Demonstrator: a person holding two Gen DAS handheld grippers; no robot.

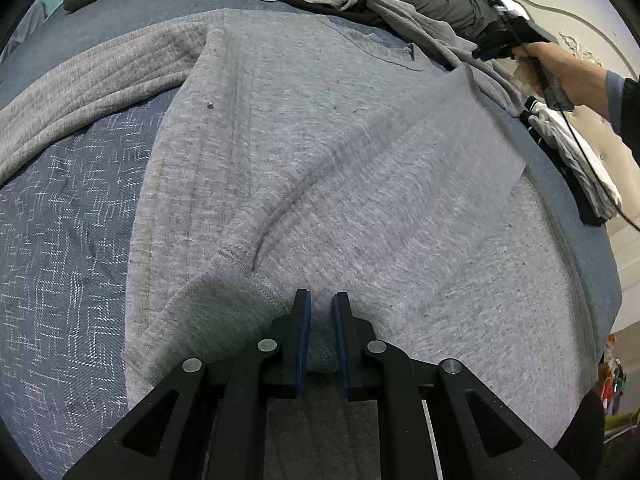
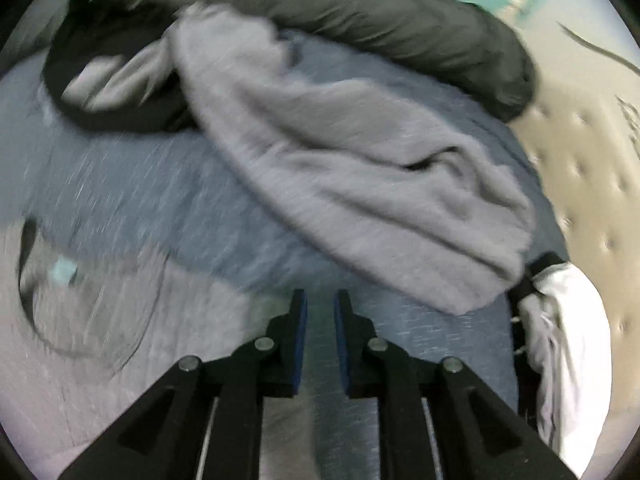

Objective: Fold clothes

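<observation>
Left gripper [image 1: 321, 300] low over near hem of grey sweater [image 1: 320, 152], jaws narrowly parted with a bunched cuff [image 1: 320, 344] between the pads; firm grip cannot be confirmed. Right gripper [image 2: 321, 300] held by hand [image 1: 560, 68] at the far right, above the bed [image 2: 400, 328]; jaws slightly apart, nothing between them. Sweater lies spread flat on bed, 1 sleeve [image 1: 380, 168] folded diagonally across body, other sleeve [image 1: 80, 92] stretched left. Right view blurred
</observation>
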